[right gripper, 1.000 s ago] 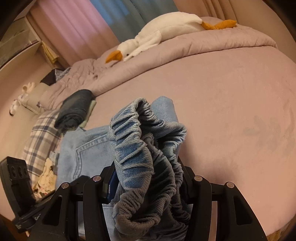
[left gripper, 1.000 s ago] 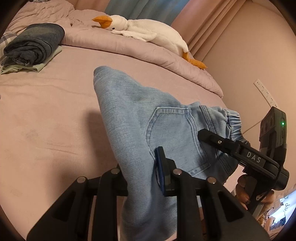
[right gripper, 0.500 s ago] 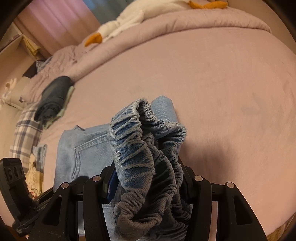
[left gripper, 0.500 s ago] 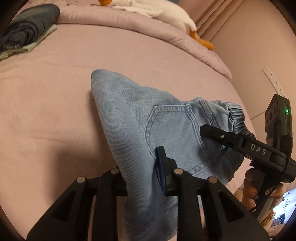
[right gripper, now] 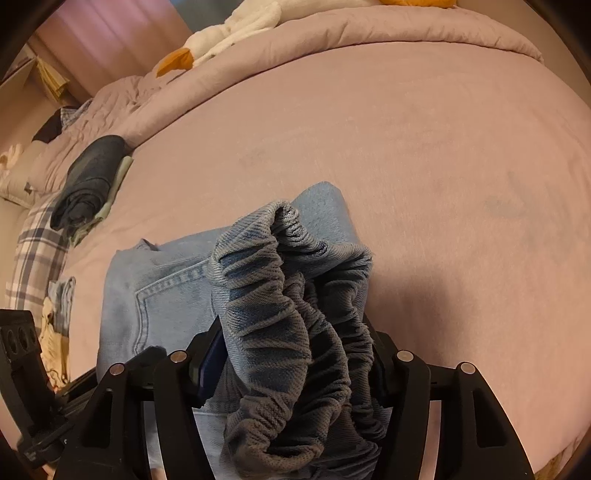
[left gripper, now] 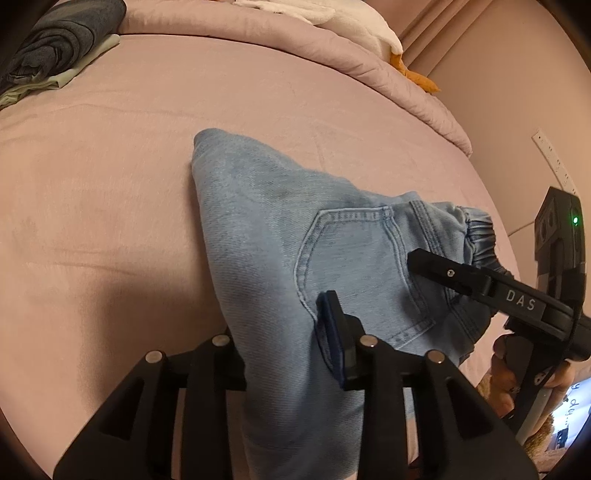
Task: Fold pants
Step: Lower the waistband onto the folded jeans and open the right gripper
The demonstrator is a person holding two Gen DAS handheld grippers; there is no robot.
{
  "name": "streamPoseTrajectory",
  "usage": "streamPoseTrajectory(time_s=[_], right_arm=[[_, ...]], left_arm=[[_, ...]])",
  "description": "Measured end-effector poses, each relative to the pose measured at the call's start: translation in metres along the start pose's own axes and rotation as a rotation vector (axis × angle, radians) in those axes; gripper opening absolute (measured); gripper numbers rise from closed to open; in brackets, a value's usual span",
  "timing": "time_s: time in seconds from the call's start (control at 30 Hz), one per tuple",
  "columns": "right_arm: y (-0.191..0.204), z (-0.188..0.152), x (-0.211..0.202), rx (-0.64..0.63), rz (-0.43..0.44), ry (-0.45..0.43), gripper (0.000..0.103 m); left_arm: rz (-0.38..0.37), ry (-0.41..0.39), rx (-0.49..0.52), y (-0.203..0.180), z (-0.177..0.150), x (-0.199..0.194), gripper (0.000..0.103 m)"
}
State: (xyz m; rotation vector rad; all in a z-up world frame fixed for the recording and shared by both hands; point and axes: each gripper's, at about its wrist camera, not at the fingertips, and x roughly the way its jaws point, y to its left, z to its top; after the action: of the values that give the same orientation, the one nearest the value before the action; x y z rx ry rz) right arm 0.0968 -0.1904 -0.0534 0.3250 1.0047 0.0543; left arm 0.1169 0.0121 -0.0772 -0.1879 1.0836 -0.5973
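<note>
Light blue denim pants (left gripper: 273, 236) lie folded on the pink bed (left gripper: 110, 184), back pocket up, elastic waistband to the right. My left gripper (left gripper: 284, 332) is shut on the near edge of the pants. My right gripper (right gripper: 295, 354) is shut on the bunched elastic waistband (right gripper: 280, 295); it also shows in the left wrist view (left gripper: 480, 284) at the right, a hand under it. The pants' body (right gripper: 155, 291) lies to the left in the right wrist view. The left gripper's housing (right gripper: 22, 369) shows at the lower left there.
A stack of folded dark clothes (left gripper: 55, 48) (right gripper: 88, 181) sits at the far left of the bed. A white goose plush (right gripper: 236, 33) lies on the rolled pink duvet (left gripper: 295, 44) at the back. A plaid pillow (right gripper: 37, 251) is at the left. The wall (left gripper: 517, 110) is right.
Both cameras have tipped down and moved toward the bed. The pants have come lower onto the sheet and spread out flatter. Both grippers keep their hold.
</note>
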Motion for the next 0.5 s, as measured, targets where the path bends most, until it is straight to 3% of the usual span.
streamPoseTrajectory(time_s=[0.07, 0.2, 0.33, 0.5], right_arm=[[0.000, -0.001, 0.000, -0.007, -0.008, 0.006, 0.066], [0.002, -0.002, -0.002, -0.010, -0.031, 0.009, 0.071], [0.006, -0.004, -0.010, -0.036, -0.062, -0.006, 0.073], [0.017, -0.009, -0.040, -0.120, -0.130, -0.119, 0.083]], left_arm=[[0.010, -0.005, 0.012, 0.000, 0.000, -0.001, 0.037], [0.058, 0.003, 0.030, -0.001, -0.003, -0.003, 0.056], [0.083, -0.011, 0.024, -0.002, -0.007, -0.016, 0.059], [0.064, -0.092, 0.038, -0.010, -0.018, -0.047, 0.076]])
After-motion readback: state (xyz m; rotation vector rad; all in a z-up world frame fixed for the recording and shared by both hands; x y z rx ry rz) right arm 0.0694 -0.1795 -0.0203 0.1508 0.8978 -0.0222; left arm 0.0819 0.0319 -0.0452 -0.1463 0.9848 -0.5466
